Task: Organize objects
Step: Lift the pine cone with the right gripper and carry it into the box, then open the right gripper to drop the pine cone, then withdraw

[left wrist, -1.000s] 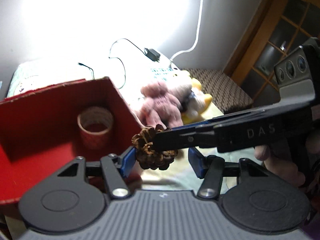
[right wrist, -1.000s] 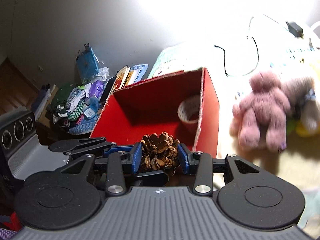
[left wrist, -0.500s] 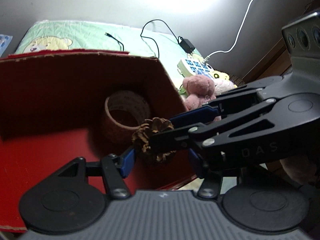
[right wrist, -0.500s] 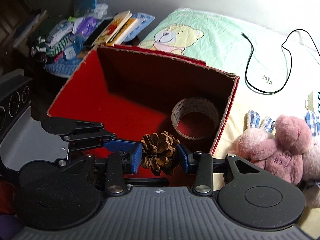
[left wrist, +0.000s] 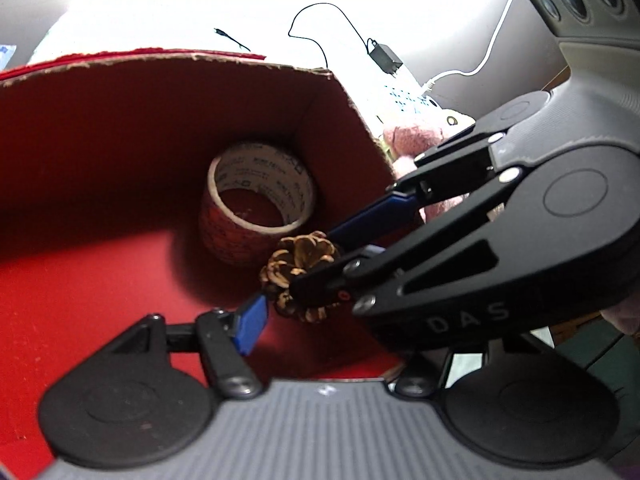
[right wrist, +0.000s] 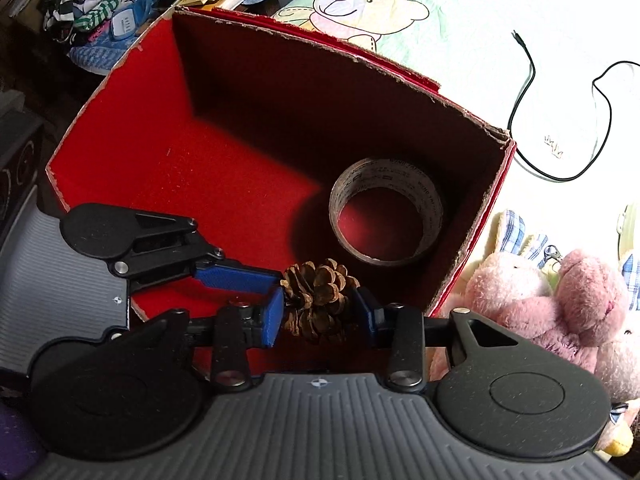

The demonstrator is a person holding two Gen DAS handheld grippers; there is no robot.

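Observation:
A brown pine cone (right wrist: 318, 300) sits clamped between the blue pads of my right gripper (right wrist: 318, 314), which is shut on it. The cone (left wrist: 300, 272) hangs inside the open red box (right wrist: 320, 40), over its floor near the front right corner. A roll of tape (right wrist: 384, 168) lies just behind it. My left gripper (left wrist: 316, 320) stands open around the cone; one of its blue fingers (right wrist: 236, 276) touches the cone's left side. Its other finger is hidden behind the right gripper (left wrist: 312, 264), which reaches in from the right.
Pink plush toys (right wrist: 560, 304) lie against the box's right wall. A black cable (right wrist: 528, 80) and a charger (left wrist: 384, 58) rest on the bear-print quilt (right wrist: 360, 4) behind. Books and folded clothes (right wrist: 100, 12) are piled at the far left.
Both grippers have moved from beside the plush toys to over the box and tipped down, which brought the cone inside it close to the tape roll. The right gripper's hold is unchanged.

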